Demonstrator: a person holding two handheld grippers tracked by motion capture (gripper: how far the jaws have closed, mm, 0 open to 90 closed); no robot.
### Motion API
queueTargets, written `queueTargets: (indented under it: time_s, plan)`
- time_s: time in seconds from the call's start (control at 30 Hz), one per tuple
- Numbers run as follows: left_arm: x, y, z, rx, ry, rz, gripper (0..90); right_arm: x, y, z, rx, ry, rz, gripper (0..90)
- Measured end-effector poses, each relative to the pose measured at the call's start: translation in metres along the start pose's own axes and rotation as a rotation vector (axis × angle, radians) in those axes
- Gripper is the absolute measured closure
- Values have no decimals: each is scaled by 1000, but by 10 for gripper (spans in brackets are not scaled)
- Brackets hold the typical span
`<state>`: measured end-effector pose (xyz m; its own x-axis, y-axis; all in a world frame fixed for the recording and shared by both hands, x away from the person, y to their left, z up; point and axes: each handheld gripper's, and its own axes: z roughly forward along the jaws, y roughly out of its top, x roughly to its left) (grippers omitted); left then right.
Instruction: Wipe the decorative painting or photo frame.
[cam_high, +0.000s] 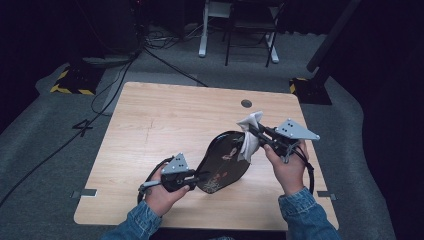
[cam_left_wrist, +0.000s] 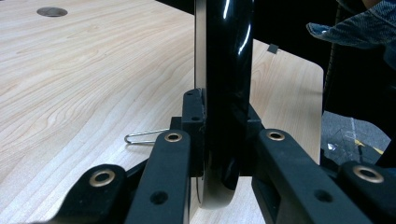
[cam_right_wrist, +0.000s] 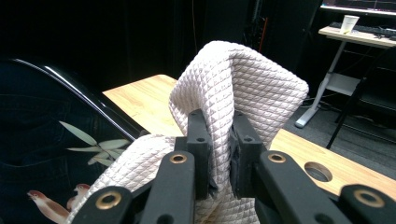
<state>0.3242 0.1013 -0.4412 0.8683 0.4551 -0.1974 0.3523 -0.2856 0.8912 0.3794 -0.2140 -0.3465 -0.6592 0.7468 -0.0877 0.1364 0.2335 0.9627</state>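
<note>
The left gripper (cam_high: 197, 176), seen from the high view, pinches the near rim of a black lacquered tray (cam_high: 222, 162) painted with birds and leaves, holding it tilted over the near-middle of the wooden table (cam_high: 160, 125); the right gripper (cam_high: 251, 131) holds a white quilted cloth (cam_high: 250, 135) against the tray's far right edge. The table's far and left parts lie bare, giving plenty of room for moving, while both hands work close to the near edge. In the left gripper view, the jaws are clamped on the tray's glossy rim (cam_left_wrist: 224, 93), which stands upright between them, and a small wire clip (cam_left_wrist: 144, 136) lies on the table just beyond. That hold looks narrow on a slick surface, so I judge that hard wiping pressure could twist the tray out of the pads or knock it onto the table. In the right gripper view, the jaws squeeze a bunched fold of cloth (cam_right_wrist: 243, 84) beside the tray's painted face (cam_right_wrist: 56, 158); a loose fold could slip free mid-wipe.
</note>
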Motion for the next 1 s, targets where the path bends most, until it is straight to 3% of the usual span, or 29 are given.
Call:
queueTargets:
  time_s: [0.3,1.0]
  plan:
    - [0,0,0,1,-1,-1,801,-5,-6,-1,11,-27,16,813]
    - [0,0,0,4,-4,-4,801,-4,-26,-6,84,-119,-21,815]
